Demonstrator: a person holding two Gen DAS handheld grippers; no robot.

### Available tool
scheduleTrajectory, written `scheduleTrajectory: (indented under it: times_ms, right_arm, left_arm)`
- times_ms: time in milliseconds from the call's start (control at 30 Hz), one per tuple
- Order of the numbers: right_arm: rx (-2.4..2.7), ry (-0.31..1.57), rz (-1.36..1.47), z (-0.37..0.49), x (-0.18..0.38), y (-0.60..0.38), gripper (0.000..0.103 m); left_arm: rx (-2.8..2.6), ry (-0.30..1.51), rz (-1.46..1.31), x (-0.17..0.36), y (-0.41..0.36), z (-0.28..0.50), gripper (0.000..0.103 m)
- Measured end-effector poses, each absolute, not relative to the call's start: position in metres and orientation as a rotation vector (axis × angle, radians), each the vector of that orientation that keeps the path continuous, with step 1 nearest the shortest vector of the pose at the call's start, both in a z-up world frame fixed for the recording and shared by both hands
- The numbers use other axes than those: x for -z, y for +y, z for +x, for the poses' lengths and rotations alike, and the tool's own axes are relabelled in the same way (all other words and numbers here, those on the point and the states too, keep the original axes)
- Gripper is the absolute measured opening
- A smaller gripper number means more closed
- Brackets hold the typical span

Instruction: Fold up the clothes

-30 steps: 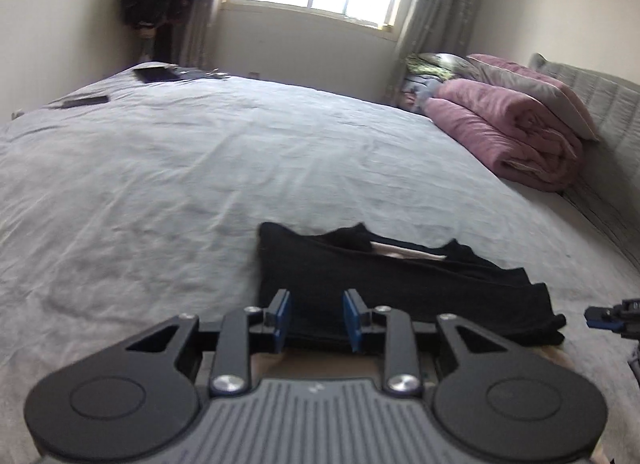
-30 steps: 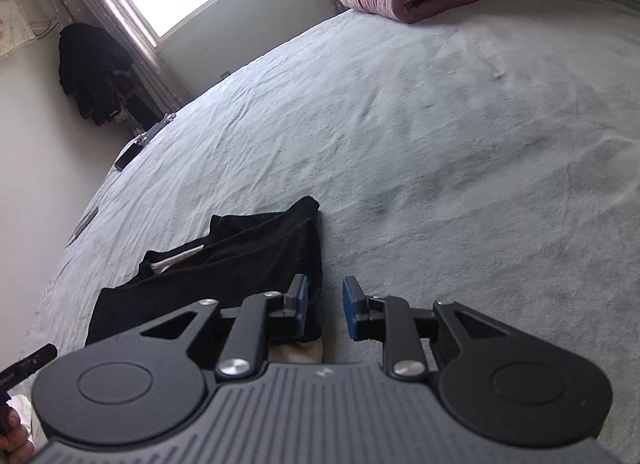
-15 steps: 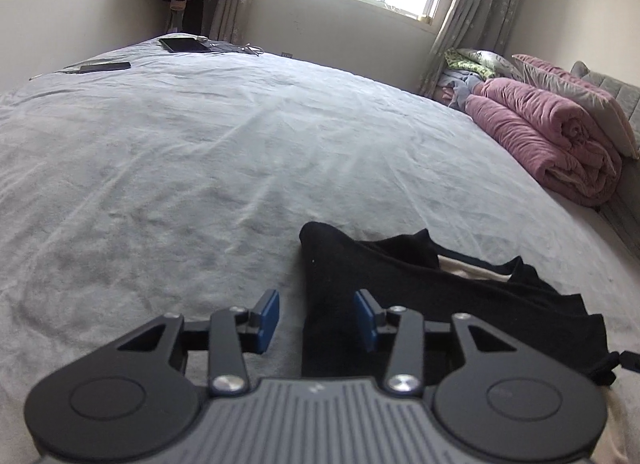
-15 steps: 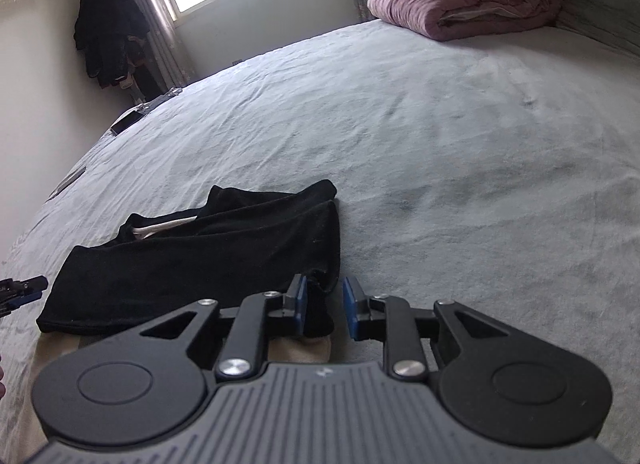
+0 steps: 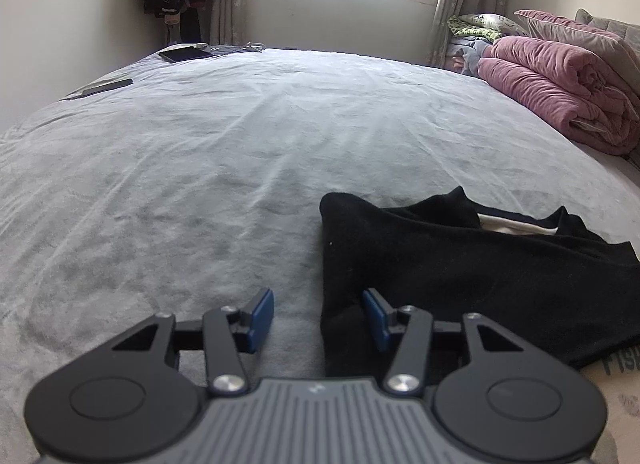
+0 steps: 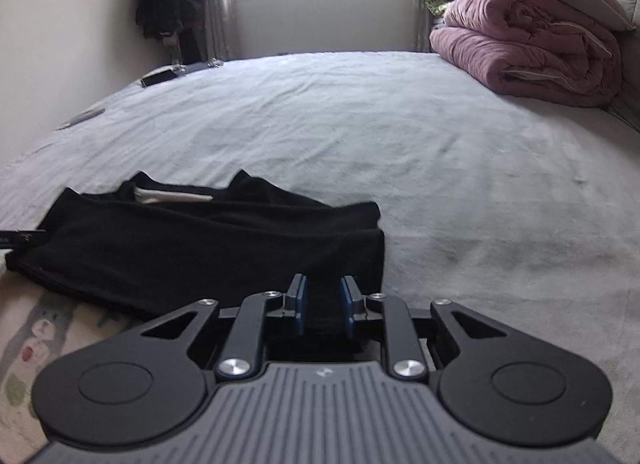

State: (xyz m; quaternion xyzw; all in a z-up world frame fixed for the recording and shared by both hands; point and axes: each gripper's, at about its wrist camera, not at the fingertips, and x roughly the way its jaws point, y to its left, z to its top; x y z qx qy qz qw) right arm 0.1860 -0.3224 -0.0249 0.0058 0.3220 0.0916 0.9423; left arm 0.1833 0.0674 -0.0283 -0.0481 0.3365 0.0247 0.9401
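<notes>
- My left tool is opening right now: a second ago its blue pads were narrow on the near edge of the black garment, now they're standing about half wide and pressing nothing.
- Only the garment's left edge is sitting in the gap, close by the right pad; the left pad is over bare grey bed sheet. So I'm reading this as a release, that corner is laid down.
- My right tool is doing the opposite: jaws narrow and closing a bit more, black cloth filling the gap between the pads. It's pinching the garment's near right corner.
- A second ago the right view was strongly tilted; now it's level, so that wrist has rolled flat while coming in lower over the cloth.
- The garment is lying on the near part of the bed, folded into a long band running left to right, pale inner collar strip showing at its far edge. A printed light fabric is peeking out under its near side.
- Judging: the lengthwise fold looks done, and the left side is let go. Next probably the right end goes over toward the left, if the right pinch holds.
- Pink quilt far right, well apart.
</notes>
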Motion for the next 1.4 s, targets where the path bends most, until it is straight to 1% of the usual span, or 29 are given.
scheduleTrajectory:
  times_ms: [67, 133, 200, 267, 467, 633, 767, 933, 1100, 1267, 1333, 1400]
  right_arm:
    - [-0.167, 0.664, 0.011, 0.186, 0.029, -0.327, 0.020]
    - [-0.170, 0.663, 0.007, 0.185, 0.030, -0.328, 0.020]
    - [-0.172, 0.660, -0.010, 0.184, 0.031, -0.325, 0.020]
    - [-0.172, 0.659, -0.024, 0.183, 0.034, -0.324, 0.020]
    - [-0.166, 0.661, -0.012, 0.183, 0.034, -0.327, 0.019]
    - [-0.160, 0.582, 0.014, 0.177, 0.018, -0.332, 0.019]
    - [-0.163, 0.555, 0.019, 0.178, 0.015, -0.331, 0.019]
    - [-0.181, 0.537, -0.005, 0.180, 0.013, -0.323, 0.020]
    - [-0.208, 0.530, -0.029, 0.189, 0.010, -0.315, 0.020]
    - [-0.222, 0.575, -0.082, 0.201, 0.024, -0.308, 0.020]
    - [-0.215, 0.594, -0.090, 0.206, 0.030, -0.309, 0.015]
    - [-0.204, 0.601, -0.086, 0.210, 0.034, -0.311, 0.015]
  left_arm:
    - [-0.041, 0.692, -0.125, 0.028, 0.072, 0.184, 0.040]
    - [-0.028, 0.695, -0.152, 0.027, 0.077, 0.184, 0.035]
    - [-0.022, 0.693, -0.156, 0.028, 0.077, 0.183, 0.031]
    - [-0.007, 0.695, -0.179, 0.028, 0.078, 0.183, 0.021]
    - [-0.004, 0.696, -0.233, 0.029, 0.082, 0.183, 0.020]
    - [0.000, 0.689, -0.283, 0.024, 0.087, 0.182, 0.021]
    - [-0.014, 0.685, -0.372, 0.019, 0.099, 0.182, 0.021]
    - [0.011, 0.594, -0.314, 0.006, 0.094, 0.179, 0.021]
    - [0.136, 0.524, -0.119, -0.003, 0.064, 0.183, 0.021]
    - [0.147, 0.578, -0.020, 0.009, 0.047, 0.205, 0.021]
    - [0.124, 0.601, 0.003, 0.016, 0.047, 0.211, 0.021]
    - [0.101, 0.617, 0.012, 0.022, 0.050, 0.214, 0.015]
